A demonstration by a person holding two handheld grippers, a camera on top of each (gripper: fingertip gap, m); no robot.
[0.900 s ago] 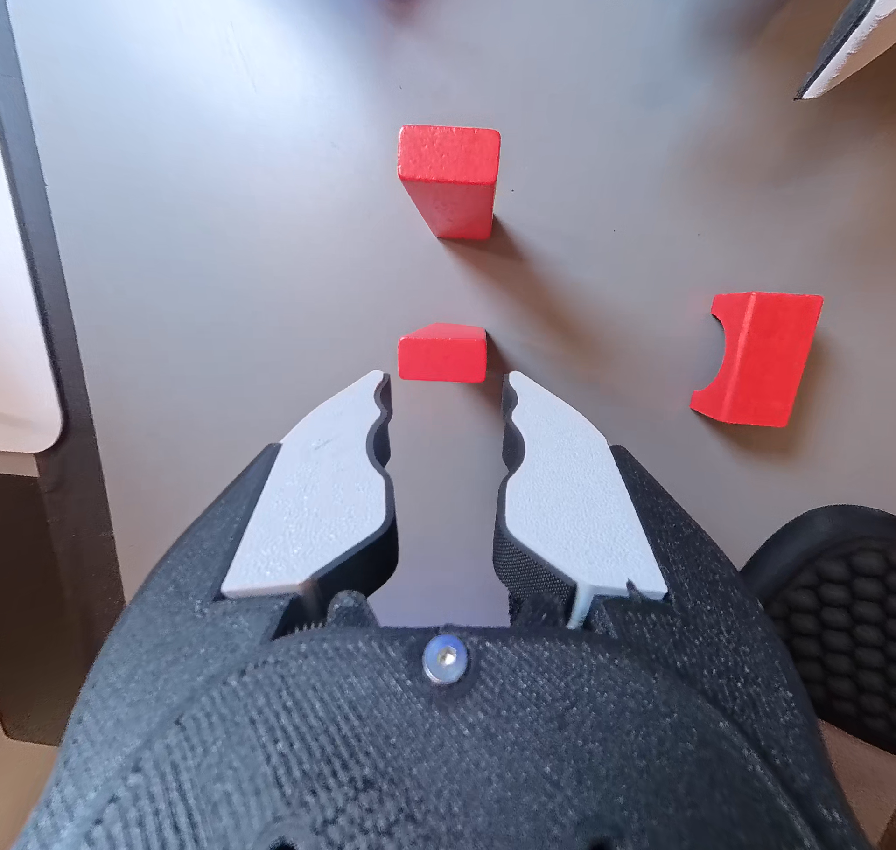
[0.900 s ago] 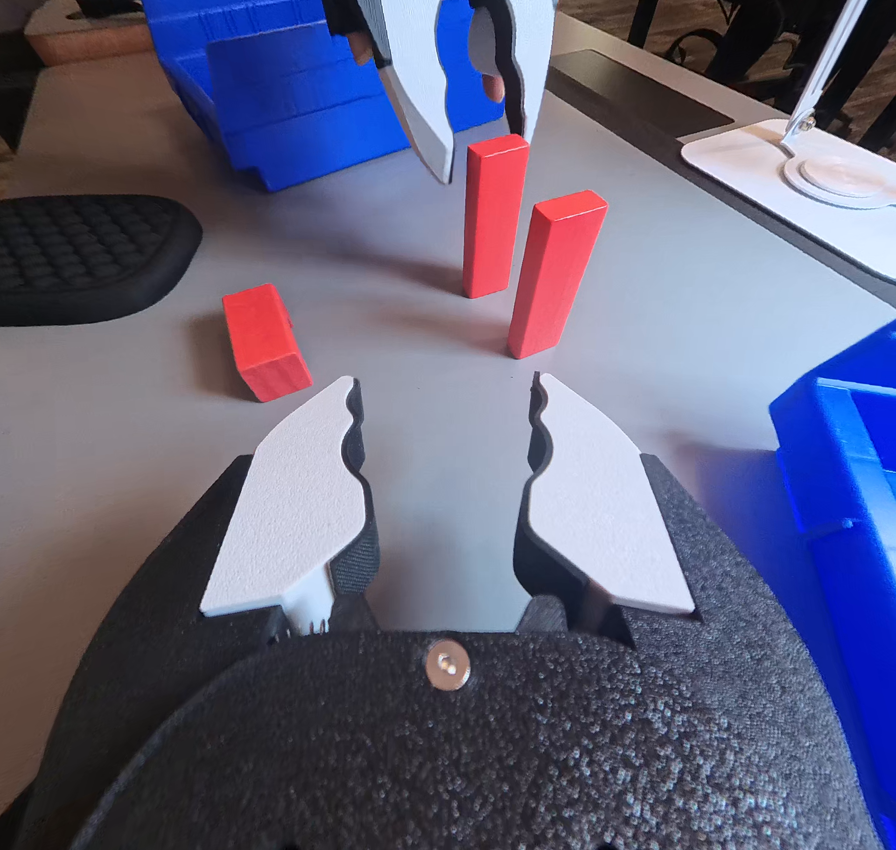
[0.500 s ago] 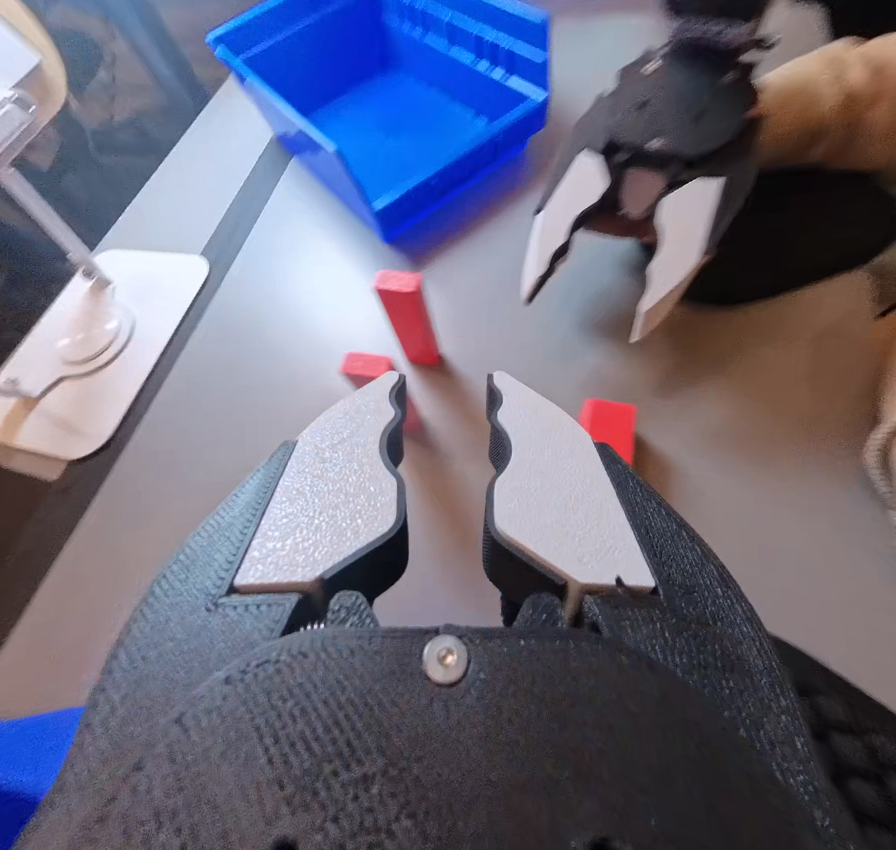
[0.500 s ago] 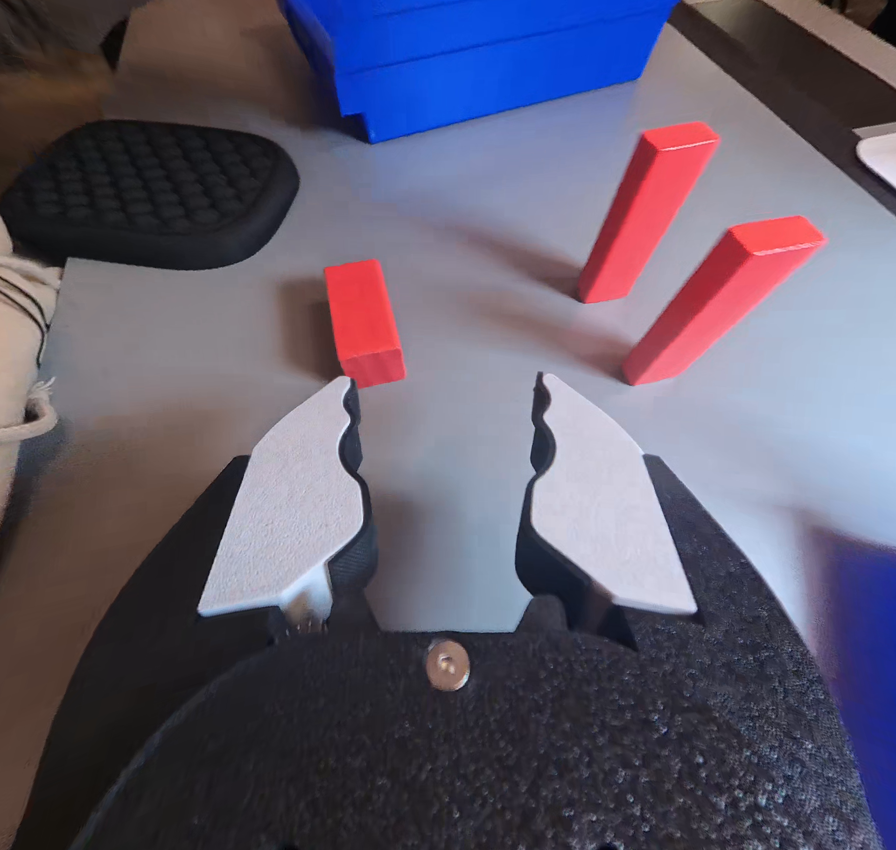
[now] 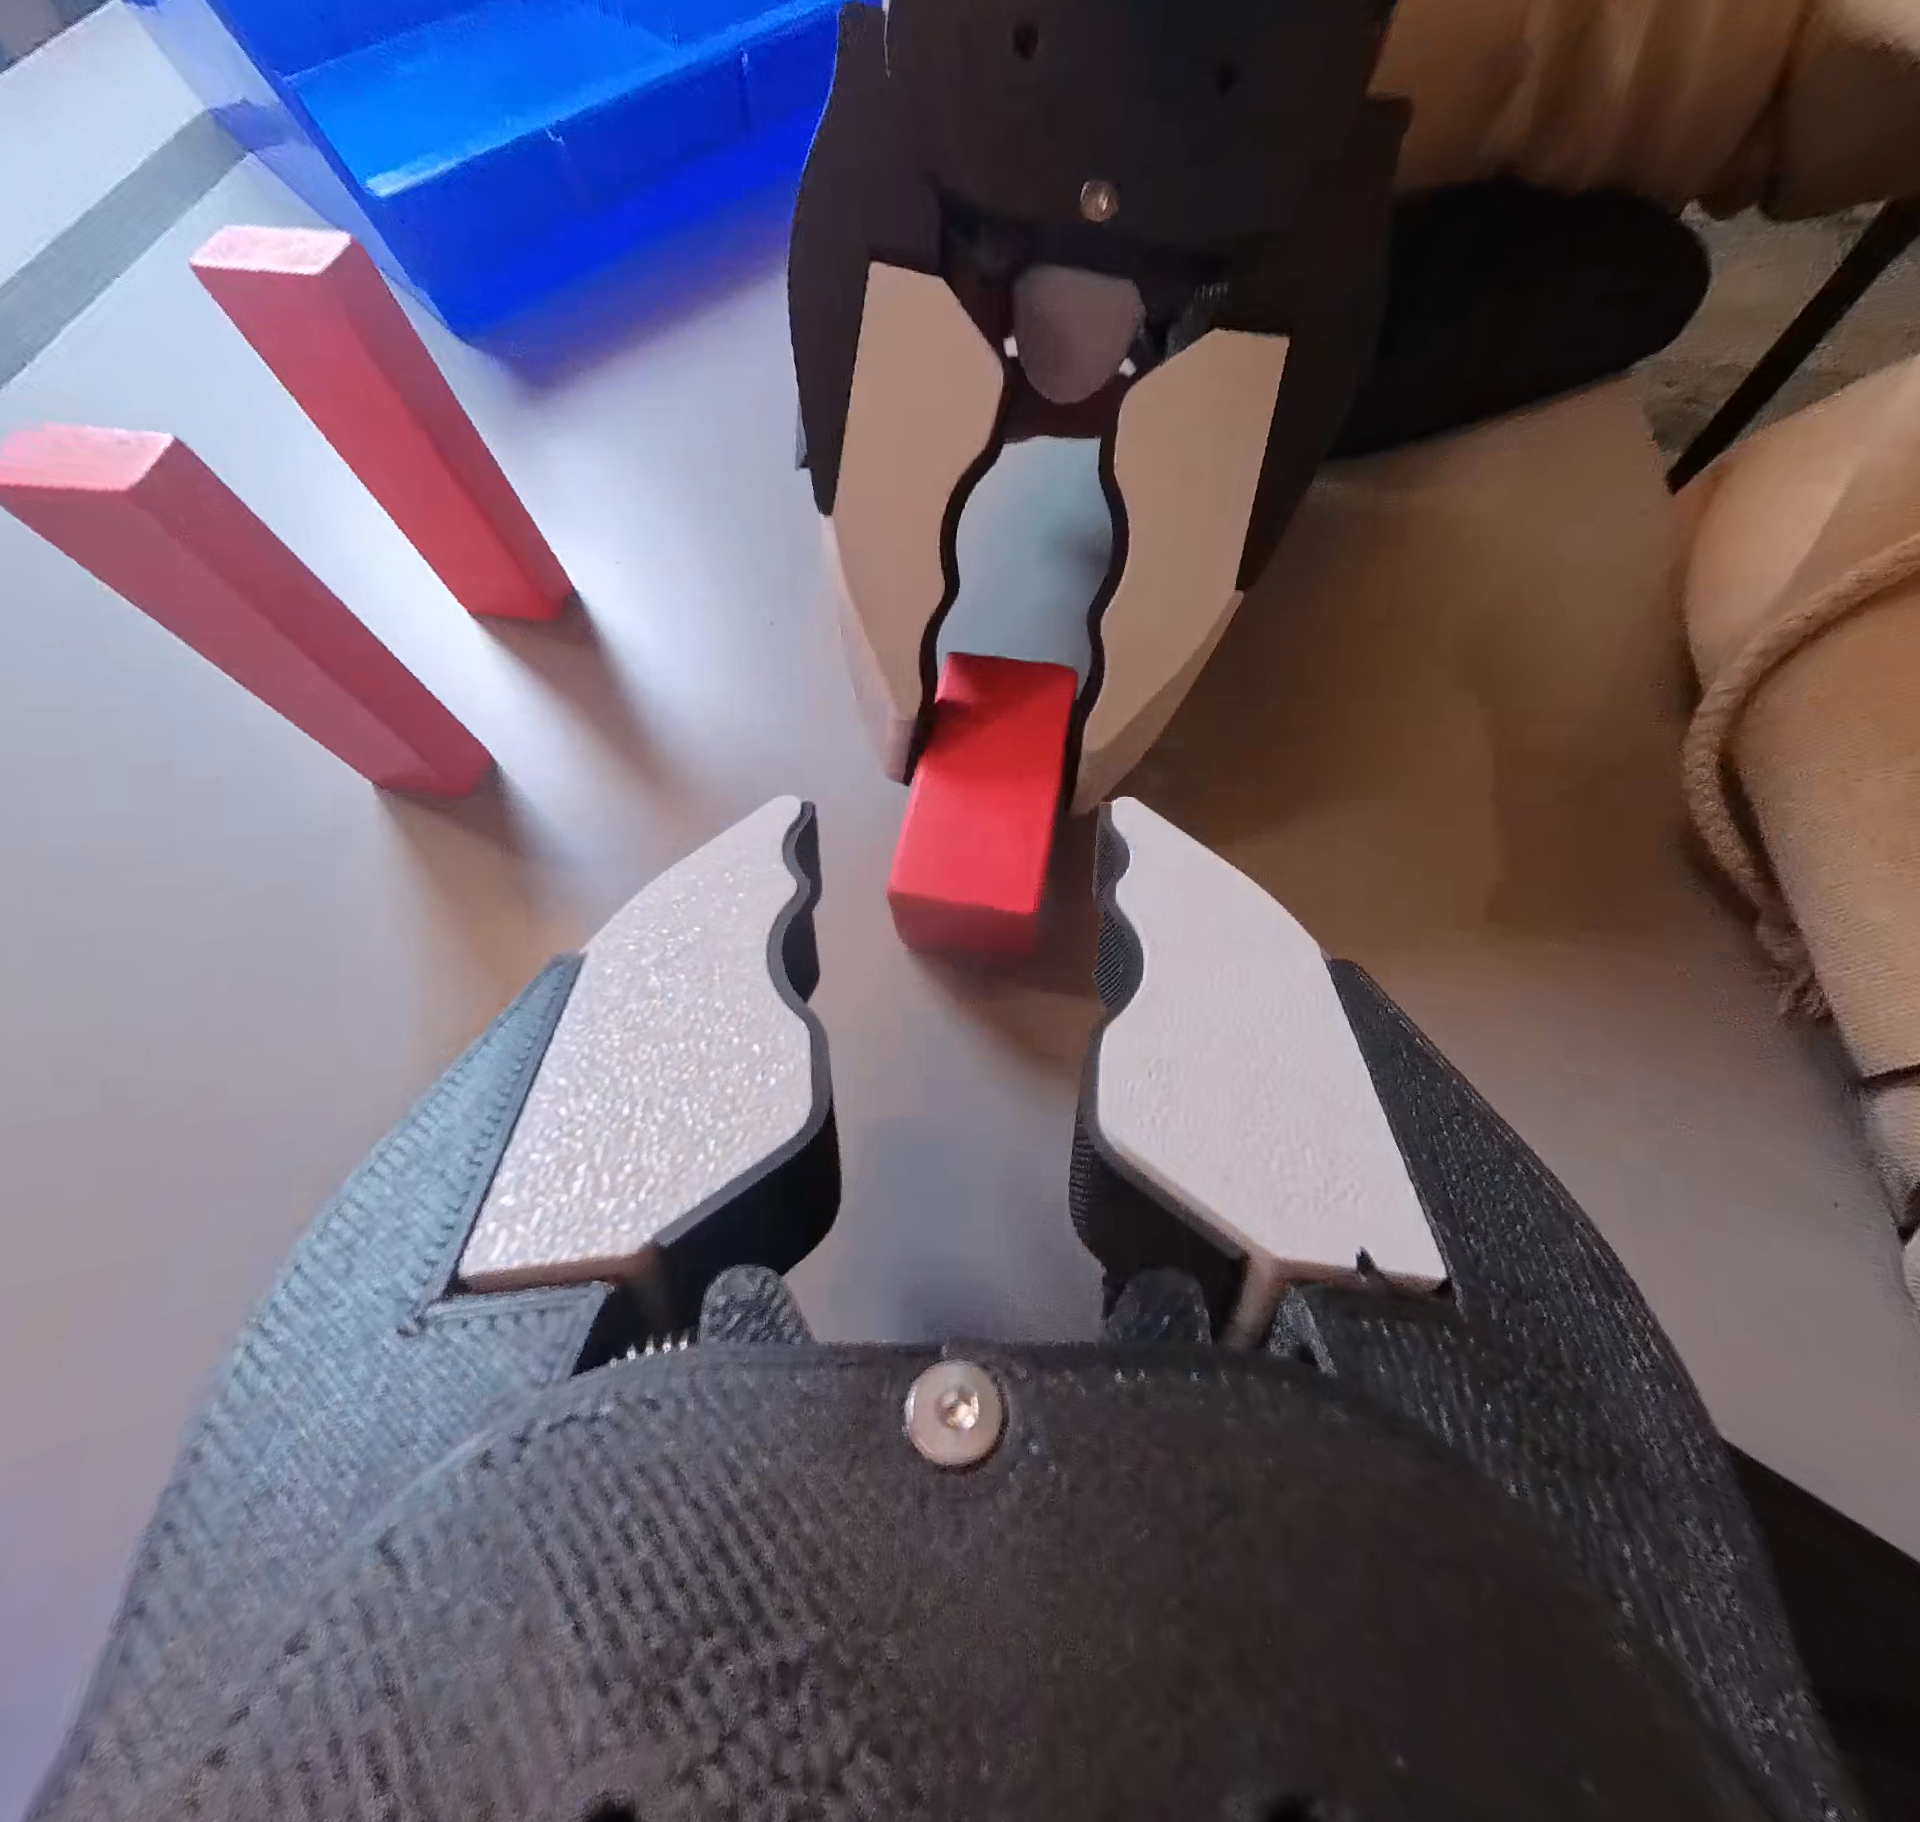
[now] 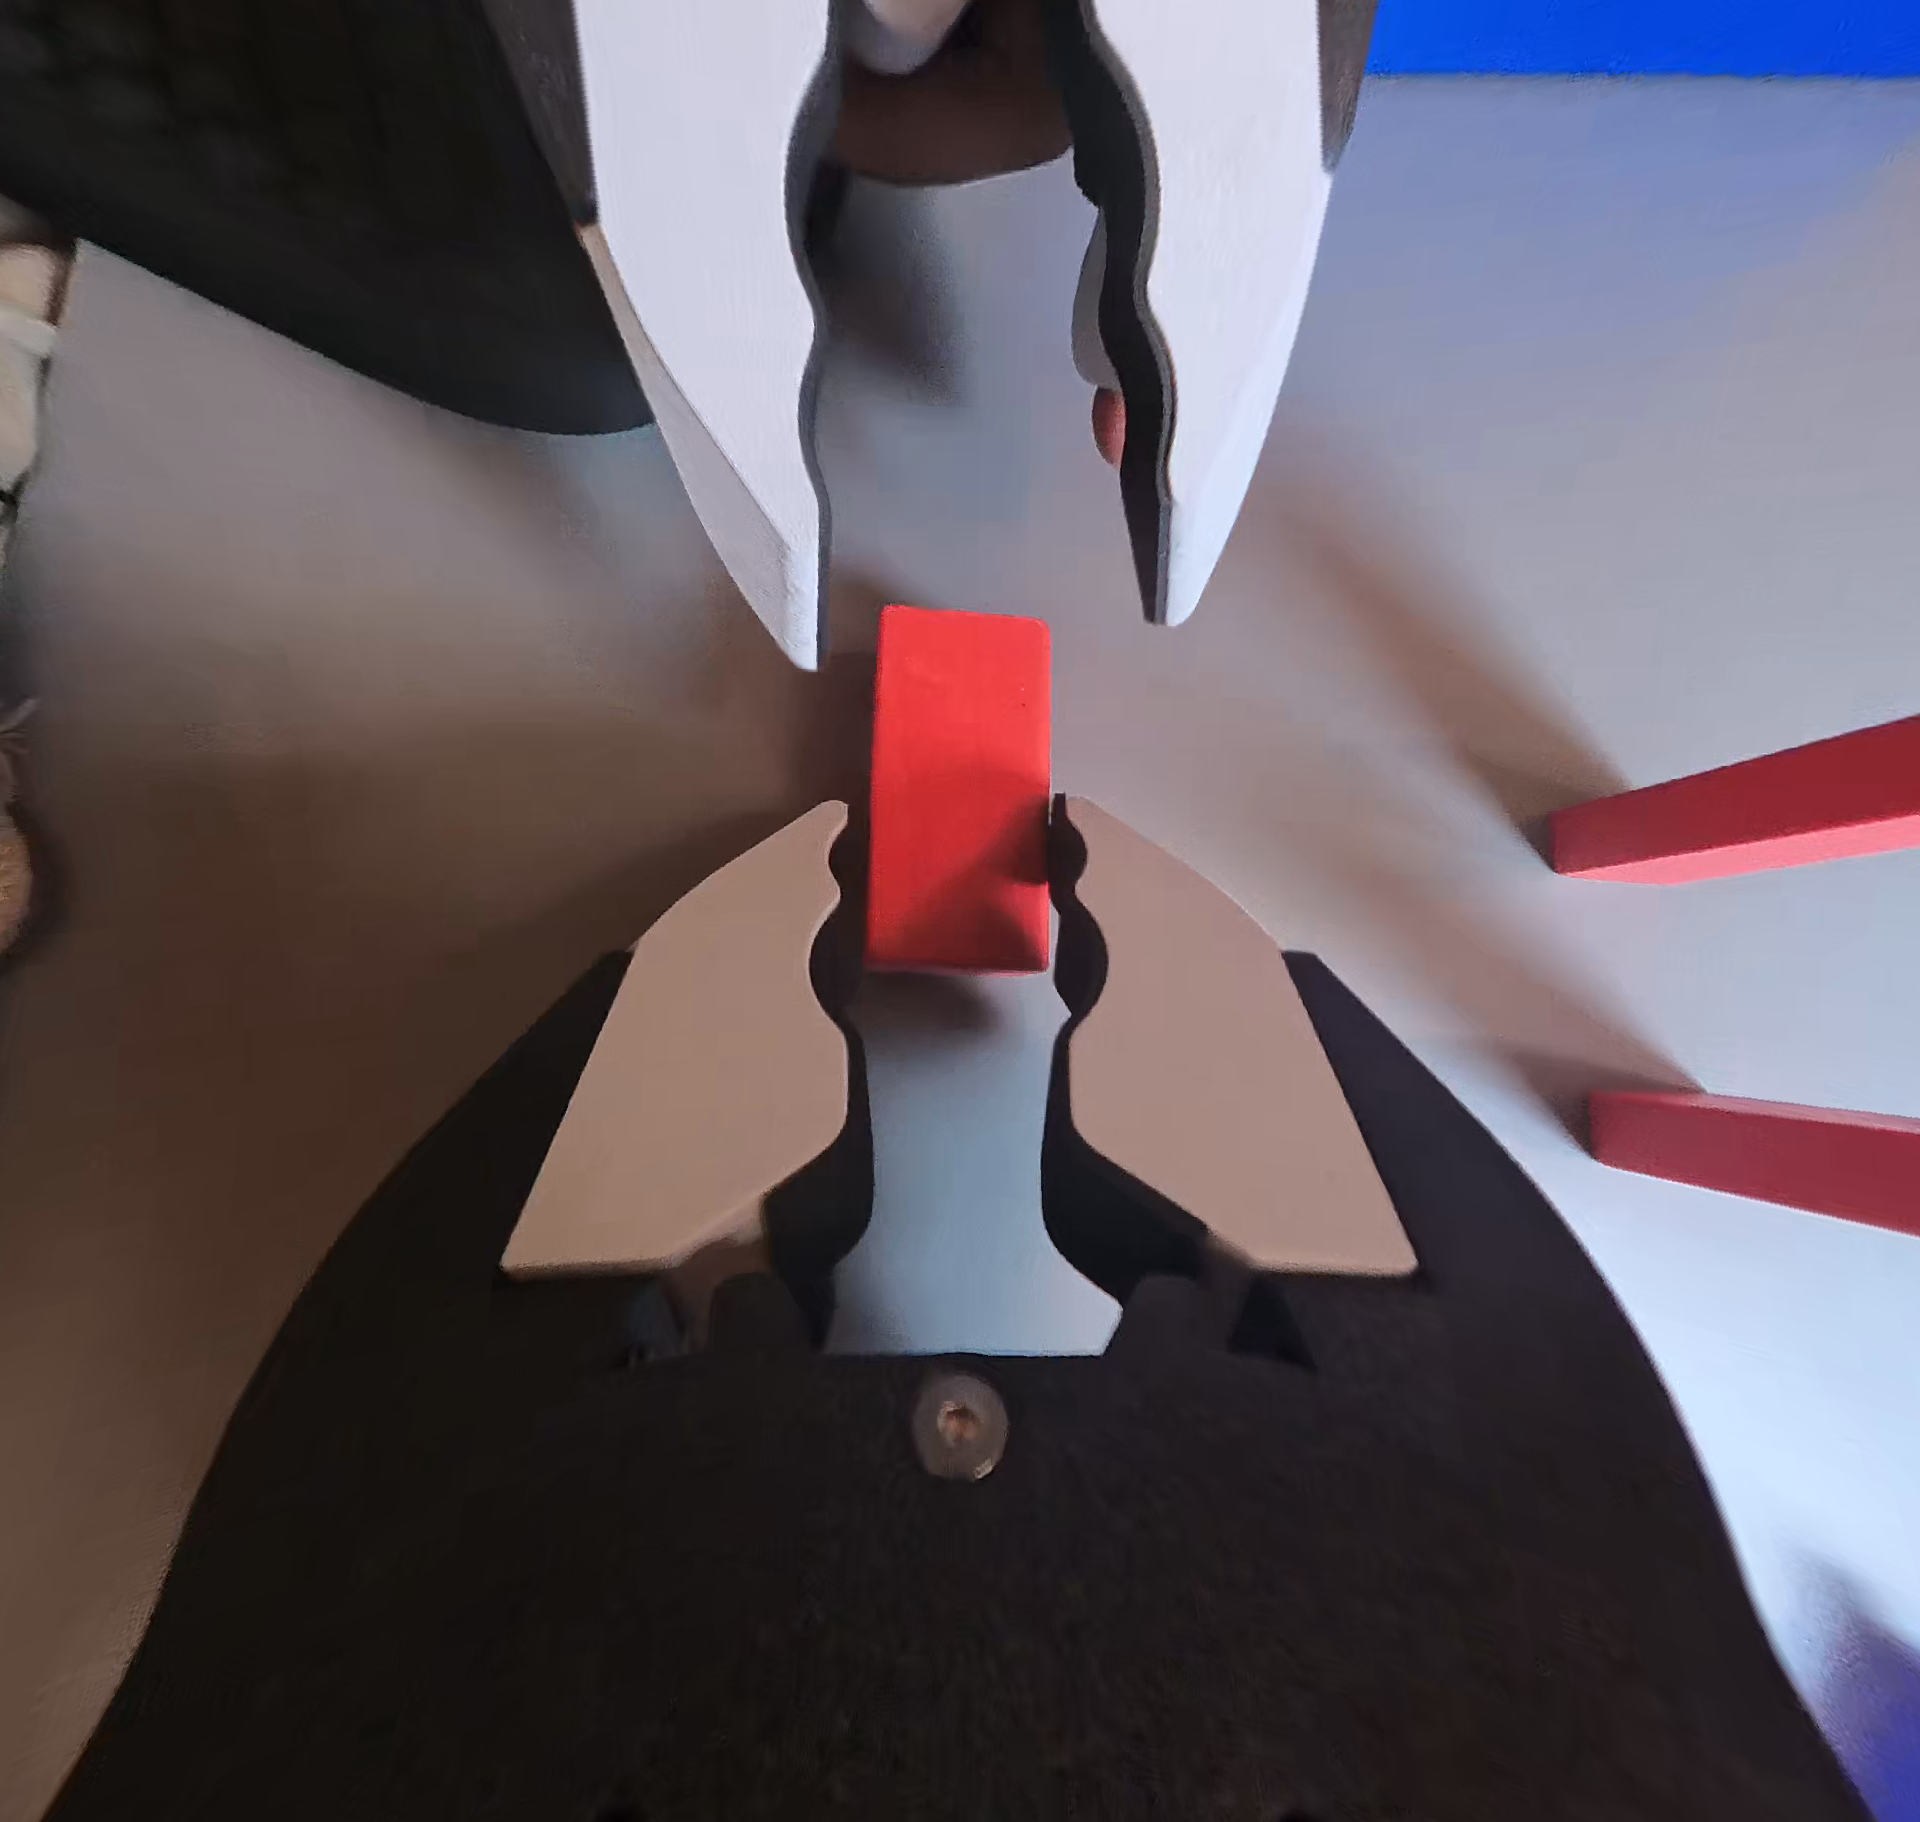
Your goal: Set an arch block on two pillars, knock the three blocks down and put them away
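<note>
A red arch block (image 5: 982, 816) lies on the grey table between my two grippers, which face each other; its cut-out is hidden. My right gripper (image 6: 951, 811) has its fingers closed against the sides of one end of the block (image 6: 956, 796), which still rests on the table. It also shows in the left wrist view (image 5: 992, 744). My left gripper (image 5: 956, 822) is open and empty, its tips on either side of the block's other end; the right wrist view (image 6: 987, 634) shows it just past that end. Two red pillars (image 5: 384, 422) (image 5: 229, 609) stand side by side, apart from the grippers.
A blue bin (image 5: 520, 58) stands behind the pillars. The pillars (image 6: 1745, 827) (image 6: 1766, 1159) sit at the right edge of the right wrist view. A black cushion (image 5: 1507, 318) and a person's beige sleeve (image 5: 1610, 58) are behind the right gripper. Both grippers' tips are close together, under 4 cm apart.
Both grippers have moved in on the arch block from opposite ends. The right gripper's fingers have narrowed onto it. The pillars have not moved.
</note>
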